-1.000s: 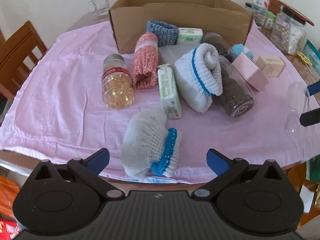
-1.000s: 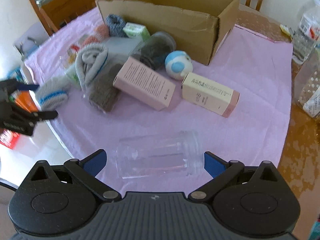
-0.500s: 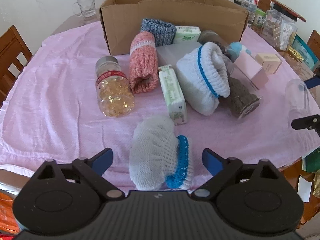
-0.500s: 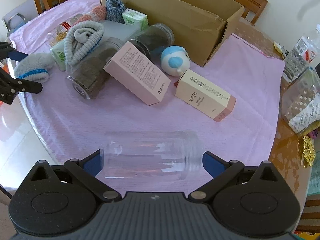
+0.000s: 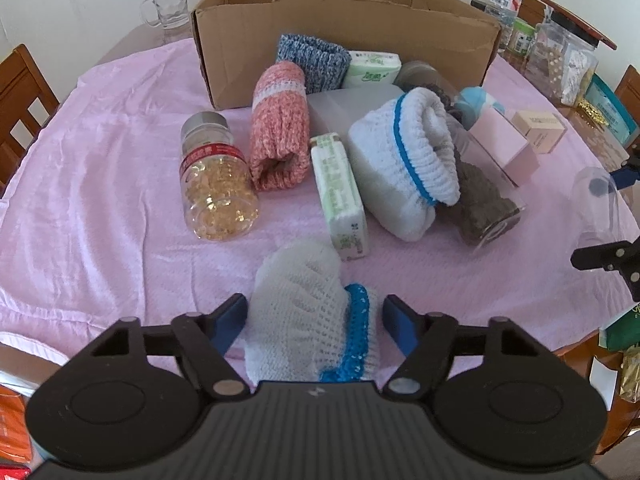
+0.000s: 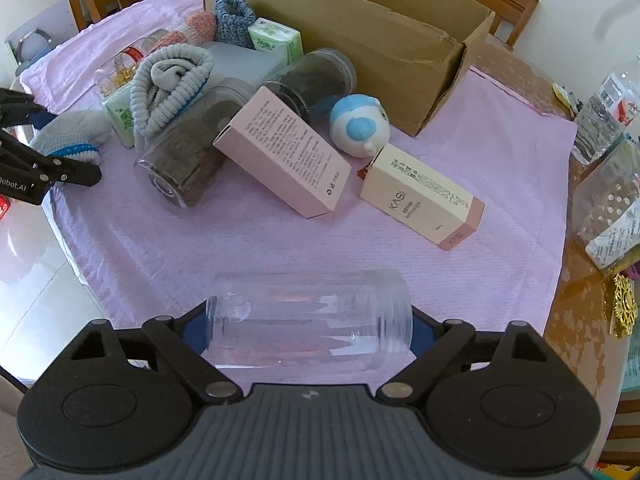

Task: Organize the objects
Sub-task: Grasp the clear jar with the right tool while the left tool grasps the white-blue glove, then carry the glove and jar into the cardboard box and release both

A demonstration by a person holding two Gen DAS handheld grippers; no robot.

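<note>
A white knit cap with a blue band (image 5: 304, 304) lies at the near edge of the pink cloth (image 5: 100, 200). My left gripper (image 5: 314, 318) is shut on it, one blue pad against each side. A clear empty jar (image 6: 308, 316) lies on its side across my right gripper (image 6: 310, 326), which stands open with a finger at each end of the jar. The open cardboard box (image 5: 344, 28) stands at the back of the table. In the right wrist view the left gripper (image 6: 68, 142) shows at the far left, around the cap (image 6: 72, 132).
Between the grippers and the box lie a bottle of golden capsules (image 5: 216, 184), a pink knit roll (image 5: 280, 128), tissue packs (image 5: 340, 192), a white sock bundle (image 5: 404, 160), dark-filled jars (image 6: 184, 160), two cartons (image 6: 284, 156), (image 6: 420, 196) and a blue-white toy (image 6: 360, 124). Bottles and containers (image 6: 604, 112) crowd the right edge.
My left gripper moved forward over the knit cap and its fingers narrowed onto it. The right gripper moved closer to the clear jar, which now spans its fingers.
</note>
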